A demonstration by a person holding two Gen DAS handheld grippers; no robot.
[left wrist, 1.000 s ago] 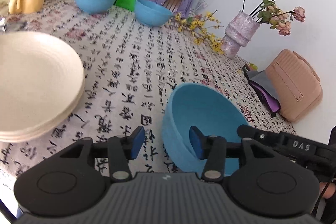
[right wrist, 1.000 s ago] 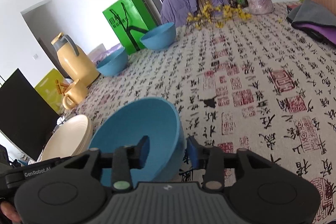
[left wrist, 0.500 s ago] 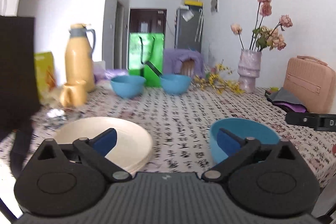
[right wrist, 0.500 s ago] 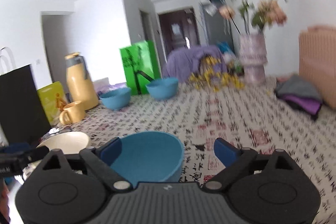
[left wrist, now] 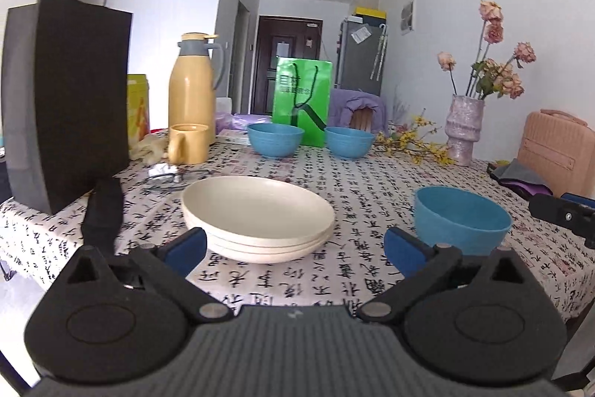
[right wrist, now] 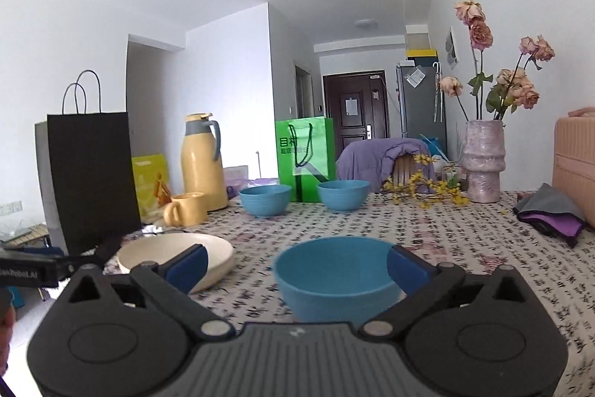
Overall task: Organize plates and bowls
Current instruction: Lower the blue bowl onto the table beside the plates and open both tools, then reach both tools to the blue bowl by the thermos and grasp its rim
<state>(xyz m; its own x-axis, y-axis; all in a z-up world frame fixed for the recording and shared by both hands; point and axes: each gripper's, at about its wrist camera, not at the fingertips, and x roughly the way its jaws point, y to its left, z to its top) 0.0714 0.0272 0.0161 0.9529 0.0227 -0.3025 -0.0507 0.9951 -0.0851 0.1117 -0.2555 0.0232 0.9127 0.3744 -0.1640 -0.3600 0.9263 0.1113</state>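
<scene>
Right hand-held gripper (right wrist: 293, 266) opening, unladen — round, deep, plain blue bowl (right wrist: 336, 276) just beyond.

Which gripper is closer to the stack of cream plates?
Left. The left gripper faces the stack of cream plates directly; the right gripper faces the near blue bowl, plates off to its left.

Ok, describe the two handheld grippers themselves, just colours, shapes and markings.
The left gripper and the right gripper look alike: a ribbed grey body, two rounded black housings with disc insets, black linkage arms on silver pins, and blue finger pads. Seen from the right wrist view, the left gripper's side bears white lettering, partly cut off.
</scene>
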